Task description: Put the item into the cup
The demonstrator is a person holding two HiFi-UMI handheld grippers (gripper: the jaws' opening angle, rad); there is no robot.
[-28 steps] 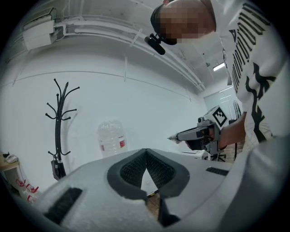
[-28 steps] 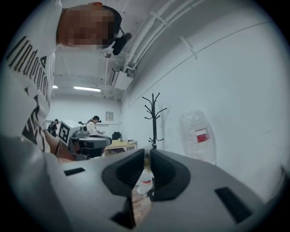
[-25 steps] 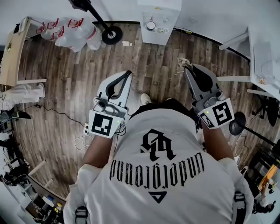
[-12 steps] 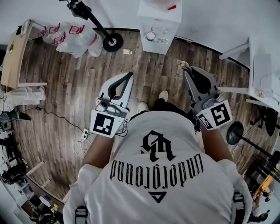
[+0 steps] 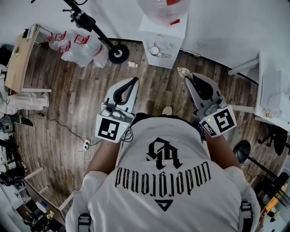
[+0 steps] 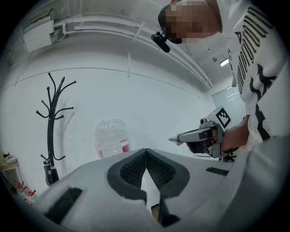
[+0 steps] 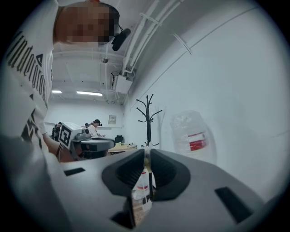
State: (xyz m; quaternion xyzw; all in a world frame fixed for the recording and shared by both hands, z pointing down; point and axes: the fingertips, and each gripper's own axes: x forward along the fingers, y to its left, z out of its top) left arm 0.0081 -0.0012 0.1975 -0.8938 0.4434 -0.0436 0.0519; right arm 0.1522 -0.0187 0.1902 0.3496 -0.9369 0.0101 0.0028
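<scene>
Wood-plank floor (image 5: 68, 104) stretches below, with a white water dispenser (image 5: 164, 36) ahead at the wall. The right gripper (image 5: 186, 78) pinches a small pale item (image 5: 183, 71) at the very tips of its fingers, and the item pokes out just beyond them. The left gripper (image 5: 135, 80) has its fingers pressed together with nothing between them, well apart from the item.

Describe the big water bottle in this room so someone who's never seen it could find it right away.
Start at the white wall; a white water dispenser stands against it on the wood floor. The water bottle sits on top: large, clear and rounded with a red label, unlike the white, red-marked bags slumped on the floor to its left.
</scene>
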